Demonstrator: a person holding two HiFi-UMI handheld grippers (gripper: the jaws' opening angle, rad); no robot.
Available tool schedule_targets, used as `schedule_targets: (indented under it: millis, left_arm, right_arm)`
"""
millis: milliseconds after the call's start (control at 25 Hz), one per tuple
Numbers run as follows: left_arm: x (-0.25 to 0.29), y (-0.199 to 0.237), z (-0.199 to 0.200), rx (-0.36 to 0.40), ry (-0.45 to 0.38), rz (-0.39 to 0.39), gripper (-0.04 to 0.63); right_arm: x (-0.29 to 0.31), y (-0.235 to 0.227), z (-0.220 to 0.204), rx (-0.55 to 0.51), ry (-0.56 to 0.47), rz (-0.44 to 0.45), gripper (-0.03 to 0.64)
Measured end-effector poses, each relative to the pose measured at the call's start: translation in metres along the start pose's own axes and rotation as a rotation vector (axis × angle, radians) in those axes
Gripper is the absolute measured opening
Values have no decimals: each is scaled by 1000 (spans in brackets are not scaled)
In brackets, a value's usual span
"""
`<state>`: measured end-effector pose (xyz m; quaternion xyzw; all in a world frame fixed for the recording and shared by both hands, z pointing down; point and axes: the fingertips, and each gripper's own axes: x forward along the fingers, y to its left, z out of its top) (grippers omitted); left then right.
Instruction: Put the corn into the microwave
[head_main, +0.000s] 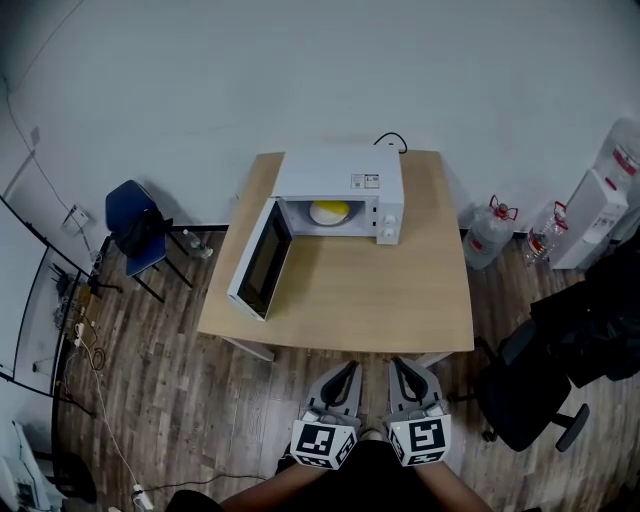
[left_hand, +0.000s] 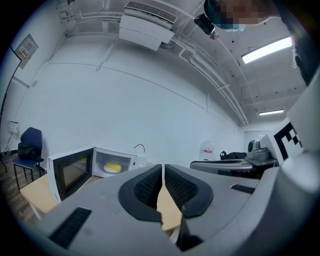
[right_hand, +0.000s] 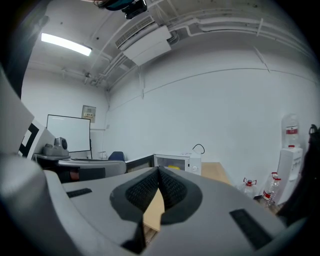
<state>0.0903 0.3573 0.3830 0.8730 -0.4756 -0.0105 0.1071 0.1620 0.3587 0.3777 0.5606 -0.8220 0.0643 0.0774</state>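
Fingers far from corn inside microwave

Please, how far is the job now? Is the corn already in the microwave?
Done: the corn lies inside the microwave. In hand: nothing; the left gripper and the right gripper are both shut and empty, back from the table. Left: perhaps only closing the door, which stands open.

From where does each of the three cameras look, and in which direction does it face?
Head view: on the person's head, steeply down at the table and open microwave; left gripper and right gripper show below.
Left gripper view: on that gripper, level along its shut jaws; microwave at left.
Right gripper view: likewise, shut jaws; microwave ahead.
Shared: all three show the microwave.
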Motion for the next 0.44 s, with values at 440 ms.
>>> schedule_targets:
  millis: [440]
  left_arm:
    - [0,-15,-1,-5,5,-22,25]
  right_arm:
    - [-13,-4,1,-18,-10,-11,60]
